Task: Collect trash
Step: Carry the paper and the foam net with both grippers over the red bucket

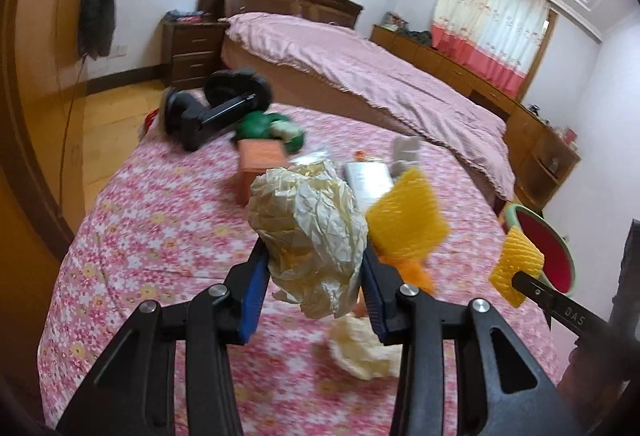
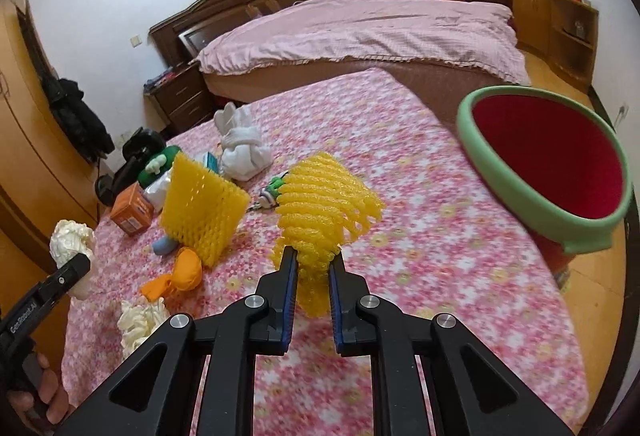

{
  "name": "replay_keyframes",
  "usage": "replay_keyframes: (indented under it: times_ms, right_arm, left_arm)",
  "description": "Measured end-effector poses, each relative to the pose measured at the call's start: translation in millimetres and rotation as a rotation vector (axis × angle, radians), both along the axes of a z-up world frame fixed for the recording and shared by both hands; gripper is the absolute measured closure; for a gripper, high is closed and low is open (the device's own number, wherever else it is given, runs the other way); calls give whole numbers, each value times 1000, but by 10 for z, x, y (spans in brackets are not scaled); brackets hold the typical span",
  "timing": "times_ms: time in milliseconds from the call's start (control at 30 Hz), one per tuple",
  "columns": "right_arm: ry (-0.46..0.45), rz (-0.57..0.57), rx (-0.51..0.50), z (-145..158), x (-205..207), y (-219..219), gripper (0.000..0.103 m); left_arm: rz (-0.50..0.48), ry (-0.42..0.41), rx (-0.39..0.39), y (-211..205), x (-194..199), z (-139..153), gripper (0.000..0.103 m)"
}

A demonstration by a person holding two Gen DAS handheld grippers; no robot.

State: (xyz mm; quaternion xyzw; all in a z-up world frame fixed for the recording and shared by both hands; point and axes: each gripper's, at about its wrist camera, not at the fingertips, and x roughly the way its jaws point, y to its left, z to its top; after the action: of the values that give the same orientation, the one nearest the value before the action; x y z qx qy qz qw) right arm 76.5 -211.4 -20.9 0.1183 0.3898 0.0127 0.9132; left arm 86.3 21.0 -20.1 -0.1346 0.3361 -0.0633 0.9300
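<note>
**Ana:** Left wrist view: left gripper point(image 1: 316, 268) clamped on a crumpled cream paper ball point(image 1: 308, 232), held above the table point(image 1: 160, 236).

**Ben:** Right gripper point(image 2: 313, 264) pinches a yellow foam net point(image 2: 324, 204), ridged and springy, clear of the flowered pink cloth point(image 2: 440, 256).

**Ana:** Another net point(image 2: 202, 212) stands on the cloth beside an orange wad point(image 2: 180, 274); more crumpled paper point(image 2: 140, 320) lies near.

**Ben:** Green-rimmed red bin point(image 2: 548, 160) at the table's right edge. Pink-quilted bed point(image 2: 360, 32) behind, wooden cabinets point(image 2: 540, 12) along the wall.
</note>
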Motion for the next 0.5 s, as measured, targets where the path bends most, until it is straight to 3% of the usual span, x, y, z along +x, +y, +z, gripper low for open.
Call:
replay_keyframes:
  times_ms: [500]
  right_arm:
    - [-90, -69, 6, 338, -182, -735, 88]
  left_arm:
    - [-228, 7, 16, -990, 167, 297, 60]
